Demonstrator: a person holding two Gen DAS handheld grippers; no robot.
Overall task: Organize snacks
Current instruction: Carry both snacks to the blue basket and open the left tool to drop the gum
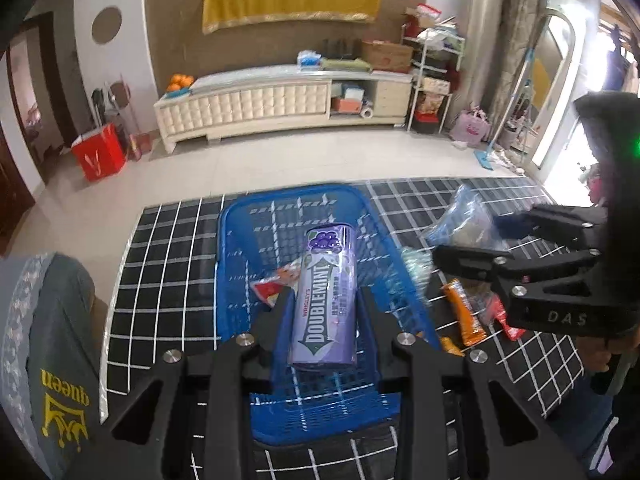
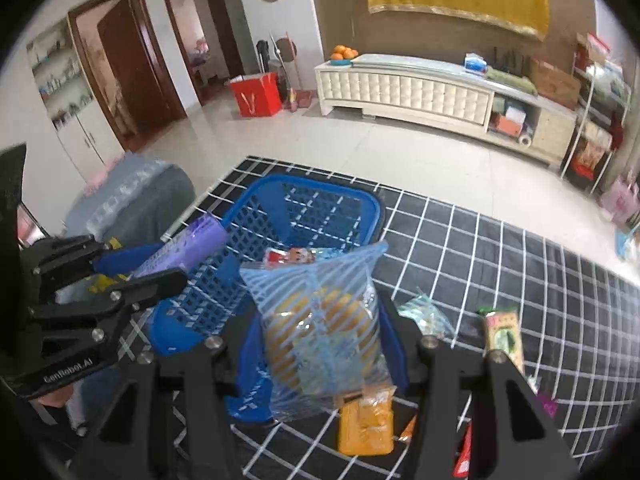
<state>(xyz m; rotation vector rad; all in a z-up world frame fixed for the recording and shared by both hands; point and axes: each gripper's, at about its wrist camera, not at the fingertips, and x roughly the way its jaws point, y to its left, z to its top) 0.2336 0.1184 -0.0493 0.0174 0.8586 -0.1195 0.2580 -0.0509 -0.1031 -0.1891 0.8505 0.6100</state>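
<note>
My left gripper [image 1: 325, 304] is shut on a purple Doublemint gum can [image 1: 325, 300] and holds it over the blue plastic basket [image 1: 256, 216]; the can also shows in the right wrist view [image 2: 188, 246]. A small red snack packet [image 1: 276, 282] lies in the basket. My right gripper [image 2: 320, 320] is shut on a clear bag with blue stripes [image 2: 320, 312] holding yellow snacks, beside the basket's [image 2: 320, 196] right rim. In the left wrist view the right gripper [image 1: 468, 240] holds that bag [image 1: 464, 220].
The basket stands on a black cloth with a white grid [image 2: 500, 260]. Loose snacks lie right of the basket: an orange packet [image 2: 364, 424], a green-and-cream packet [image 2: 506, 336], a pale green packet [image 2: 424, 314], orange and red wrappers [image 1: 468, 316]. A grey cushion [image 1: 48, 344] sits left.
</note>
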